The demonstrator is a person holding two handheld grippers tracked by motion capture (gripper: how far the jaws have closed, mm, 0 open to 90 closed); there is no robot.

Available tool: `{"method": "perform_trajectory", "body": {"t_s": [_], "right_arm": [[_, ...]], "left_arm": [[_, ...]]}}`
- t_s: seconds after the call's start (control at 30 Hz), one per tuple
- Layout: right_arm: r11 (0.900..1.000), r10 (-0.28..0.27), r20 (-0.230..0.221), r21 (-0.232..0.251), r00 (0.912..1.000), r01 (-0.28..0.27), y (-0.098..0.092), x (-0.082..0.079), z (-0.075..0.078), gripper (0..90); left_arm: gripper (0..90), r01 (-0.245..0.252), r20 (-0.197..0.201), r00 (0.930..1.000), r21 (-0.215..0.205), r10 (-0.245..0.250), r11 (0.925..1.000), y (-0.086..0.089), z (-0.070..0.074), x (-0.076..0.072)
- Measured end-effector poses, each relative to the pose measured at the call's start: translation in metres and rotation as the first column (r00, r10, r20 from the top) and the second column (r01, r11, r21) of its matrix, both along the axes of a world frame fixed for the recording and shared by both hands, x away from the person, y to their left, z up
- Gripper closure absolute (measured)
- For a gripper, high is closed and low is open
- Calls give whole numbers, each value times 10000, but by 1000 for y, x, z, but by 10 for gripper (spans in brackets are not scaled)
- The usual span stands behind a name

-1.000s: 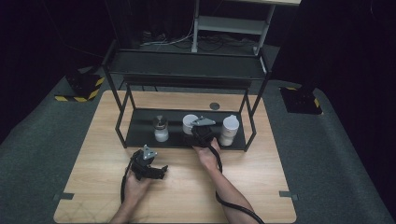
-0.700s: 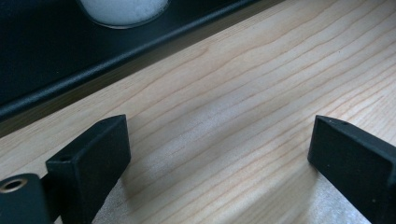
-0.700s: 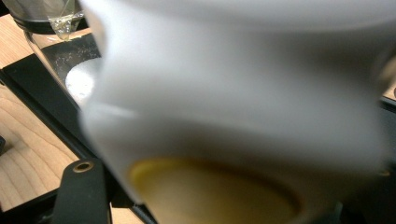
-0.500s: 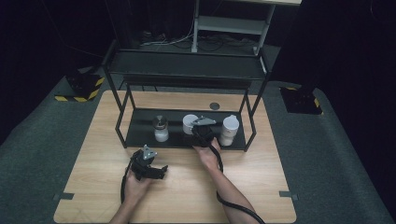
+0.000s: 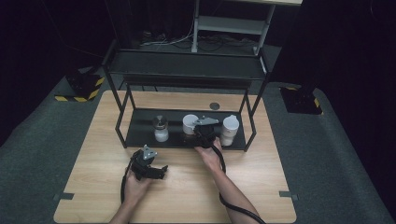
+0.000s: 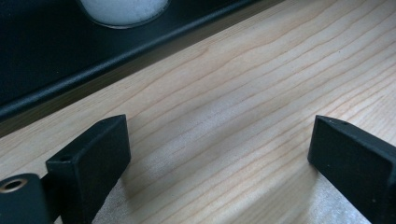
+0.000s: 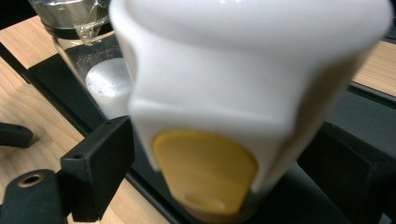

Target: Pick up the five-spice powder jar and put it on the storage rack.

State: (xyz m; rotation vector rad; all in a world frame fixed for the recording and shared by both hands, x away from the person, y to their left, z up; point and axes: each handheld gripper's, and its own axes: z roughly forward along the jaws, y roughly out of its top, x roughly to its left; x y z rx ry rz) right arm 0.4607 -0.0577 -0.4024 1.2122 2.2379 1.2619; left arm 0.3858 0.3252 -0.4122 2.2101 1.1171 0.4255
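On the rack's bottom shelf (image 5: 140, 140), mid-front edge, the white-capped jar (image 7: 219, 116) stands upright between the right gripper (image 5: 203, 134)'s jaws, which have just been opening, apparently releasing it. The left gripper (image 5: 156, 172) rests wide and empty on the table (image 5: 261, 186), likely waiting.

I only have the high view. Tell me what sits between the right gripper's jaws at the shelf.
Observer: A white-capped bottle with a yellow patch stands on the black shelf. The right gripper has just been opening its jaws; one stands clear of the bottle.
Operator: Report the left gripper.
Observer: The left gripper is open over the bare wooden table, with nothing between its jaws.
Operator: Say what stands beside that bottle.
Observer: A glass jar holding white powder.
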Motion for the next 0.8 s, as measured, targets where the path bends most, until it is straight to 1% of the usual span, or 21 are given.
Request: {"method": "perform_trajectory", "body": {"t_s": [0.07,0.27,0.4,0.8], "right_arm": [[10000,-46,-9,49,10000,46,-1,-2,0,102],[9998,-98,118,-162,9999,100,-4,-11,3,101],[9997,-167,124,-156,9998,169,-8,-16,3,101],[9998,-159,-5,-154,9999,159,-18,-32,-2,103]], "left_arm": [[57,-1,3,10000,0,1,10000,0,0,0],[57,-1,2,10000,-7,1,10000,0,0,0],[57,-5,1,10000,-12,5,10000,0,0,0],[57,-2,2,10000,-6,2,10000,0,0,0]]}}
